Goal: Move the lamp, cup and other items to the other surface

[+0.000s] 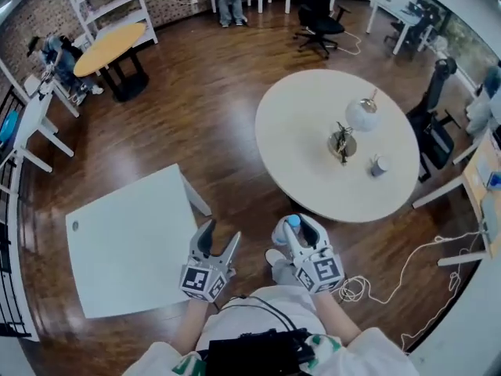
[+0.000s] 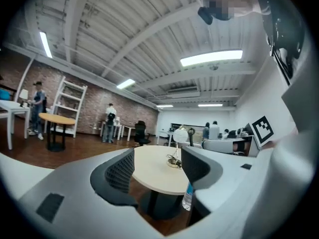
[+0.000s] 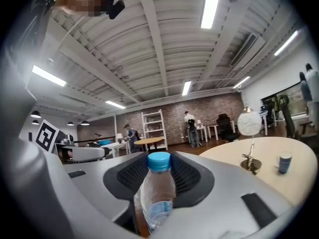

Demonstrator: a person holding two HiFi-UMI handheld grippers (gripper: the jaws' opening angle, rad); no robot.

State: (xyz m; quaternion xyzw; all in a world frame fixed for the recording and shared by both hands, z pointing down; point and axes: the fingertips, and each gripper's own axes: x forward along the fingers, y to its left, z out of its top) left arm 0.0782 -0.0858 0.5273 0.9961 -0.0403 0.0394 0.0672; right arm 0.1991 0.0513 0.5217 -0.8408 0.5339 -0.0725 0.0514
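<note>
Head view, from the left: the plain white square table (image 1: 125, 241) has nothing on it. I think this is the other surface where the things should go.

Next comes the left gripper (image 1: 221, 235). Its jaws stand apart and nothing is between them.

Just beside it is the right gripper (image 1: 297, 229). Its jaws are closed partway on a small clear plastic bottle with a blue cap (image 1: 293, 222), which stands upright in them with its cap poking above the pads. The bottle looks light, with smooth, thin walls (a hard squeeze would likely dent it). A grip round the middle of its body is a good one.

Further right is the big round white table (image 1: 313, 131). On it stands the lamp with a white ball shade on a thin metal stalk and a round brassy foot (image 1: 356, 124). It looks heavy at the top and the ball may break, so the stalk low down, near the foot, seems the safest place to hold. Near the lamp, on its right, sits a small grey cup (image 1: 378, 165). It looks light and easy to grab round its sides.
</note>
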